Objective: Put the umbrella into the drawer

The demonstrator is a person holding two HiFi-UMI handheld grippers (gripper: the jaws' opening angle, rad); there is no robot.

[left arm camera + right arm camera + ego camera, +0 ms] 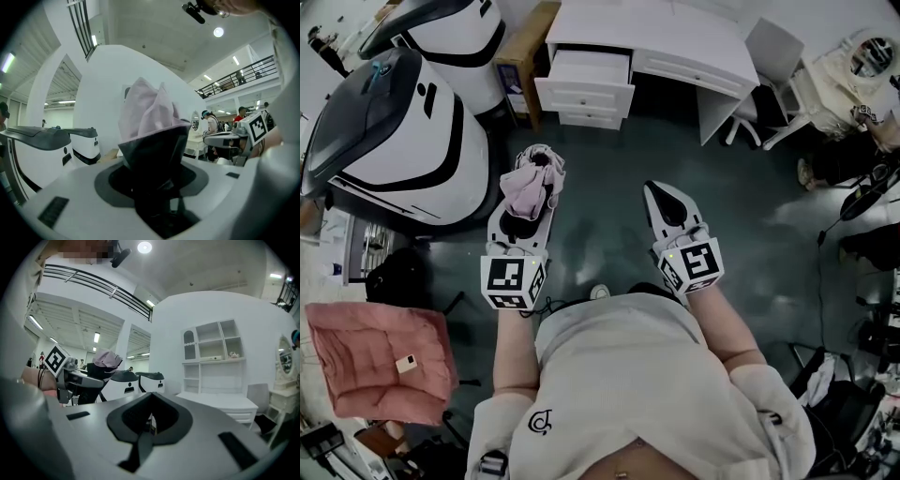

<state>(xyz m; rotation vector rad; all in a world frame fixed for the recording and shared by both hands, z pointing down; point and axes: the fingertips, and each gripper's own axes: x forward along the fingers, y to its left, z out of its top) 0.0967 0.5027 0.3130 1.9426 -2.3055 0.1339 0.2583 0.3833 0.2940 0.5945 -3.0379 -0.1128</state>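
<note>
The top drawer [584,96] of the white desk [675,42] stood pulled out, showing only a pale inside. The folded umbrella [147,110], pink cloth over a black cover, was well short of it, clamped in the left gripper [531,199], whose jaws stood partway apart around the bundle. The right gripper [664,195] was beside it, jaws together with nothing between them. Each gripper's cube bore black square markers. In the right gripper view a white shelf unit [213,345] held a few small things too small to name. The person's shirt carried a small dark logo [541,424], and a pink quilted cushion [366,375] had a tag [406,364]; neither could be read.
</note>
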